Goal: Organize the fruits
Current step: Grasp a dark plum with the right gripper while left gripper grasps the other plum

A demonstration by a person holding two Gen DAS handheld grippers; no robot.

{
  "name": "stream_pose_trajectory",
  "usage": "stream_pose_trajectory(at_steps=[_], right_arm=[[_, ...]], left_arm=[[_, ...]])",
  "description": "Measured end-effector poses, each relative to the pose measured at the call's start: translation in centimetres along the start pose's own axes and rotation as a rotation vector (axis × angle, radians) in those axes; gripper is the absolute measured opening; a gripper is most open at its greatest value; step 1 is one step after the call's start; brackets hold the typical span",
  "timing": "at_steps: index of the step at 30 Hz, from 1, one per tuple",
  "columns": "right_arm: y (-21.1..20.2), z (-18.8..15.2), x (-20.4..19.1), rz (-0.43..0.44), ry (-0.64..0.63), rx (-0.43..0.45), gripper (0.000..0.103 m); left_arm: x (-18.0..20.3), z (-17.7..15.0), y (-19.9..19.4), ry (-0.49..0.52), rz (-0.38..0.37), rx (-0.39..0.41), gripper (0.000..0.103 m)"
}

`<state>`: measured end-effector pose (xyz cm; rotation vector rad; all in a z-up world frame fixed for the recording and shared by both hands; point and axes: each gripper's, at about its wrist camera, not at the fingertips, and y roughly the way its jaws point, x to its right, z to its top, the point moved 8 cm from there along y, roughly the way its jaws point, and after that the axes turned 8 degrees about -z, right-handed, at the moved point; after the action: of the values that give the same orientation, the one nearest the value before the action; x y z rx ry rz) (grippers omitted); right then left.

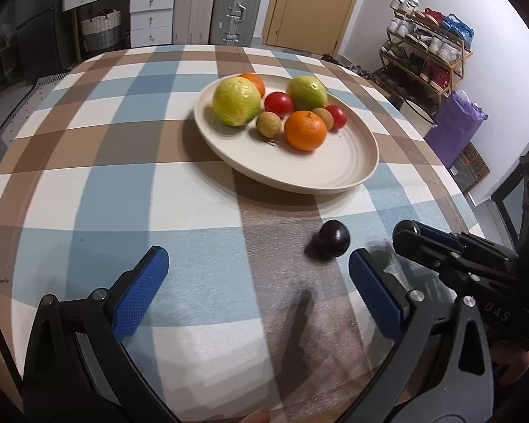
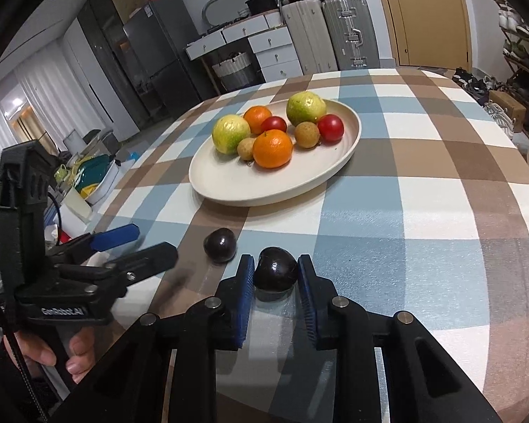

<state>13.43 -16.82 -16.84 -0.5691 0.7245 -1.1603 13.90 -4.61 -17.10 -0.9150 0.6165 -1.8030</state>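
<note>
A cream plate [image 1: 338, 172] [image 2: 229, 179] on the checked tablecloth holds two green-yellow guavas, two oranges, two red tomatoes and two small brown fruits. A dark plum [image 1: 333, 238] [image 2: 220, 244] lies loose on the cloth in front of the plate. My right gripper [image 2: 275, 271] is shut on a second dark plum [image 2: 275, 268], low over the cloth; in the left wrist view that gripper [image 1: 405, 234] comes in from the right. My left gripper [image 1: 257, 264] is open and empty, just left of the loose plum; it also shows in the right wrist view [image 2: 141, 243].
The round table [image 2: 441, 211] carries only the plate and plums. Behind it stand suitcases [image 1: 236, 7], white drawers [image 1: 148, 17] and a wooden door [image 1: 310, 3]. A shoe rack [image 1: 426, 49] and a purple bag [image 1: 455, 123] stand to the right.
</note>
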Motion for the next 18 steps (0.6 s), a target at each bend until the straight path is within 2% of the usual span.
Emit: stream_pose_trajectory(at_steps=[3,10,14,18], right_arm=[[-0.1,0.1,0.2,0.009,0.002,0.004,0.025],[-0.3,0.2,0.7,0.017,0.014,0.012,0.025],[-0.2,0.1,1.2,0.016,0.017,0.003,0.025],[-0.2,0.3,1.8,0.015,0.024,0.005,0.025]], left_arm=[[0.7,0.2,0.9,0.001,-0.015,-0.027,0.102],[2.1,0.6,3.0,0.057,0.004,-0.072,0.102],[2.4,0.8,4.1,0.094,0.058,-0.087,0.102],[2.9,1.1,4.7,0.109,0.066,-0.086,0.102]])
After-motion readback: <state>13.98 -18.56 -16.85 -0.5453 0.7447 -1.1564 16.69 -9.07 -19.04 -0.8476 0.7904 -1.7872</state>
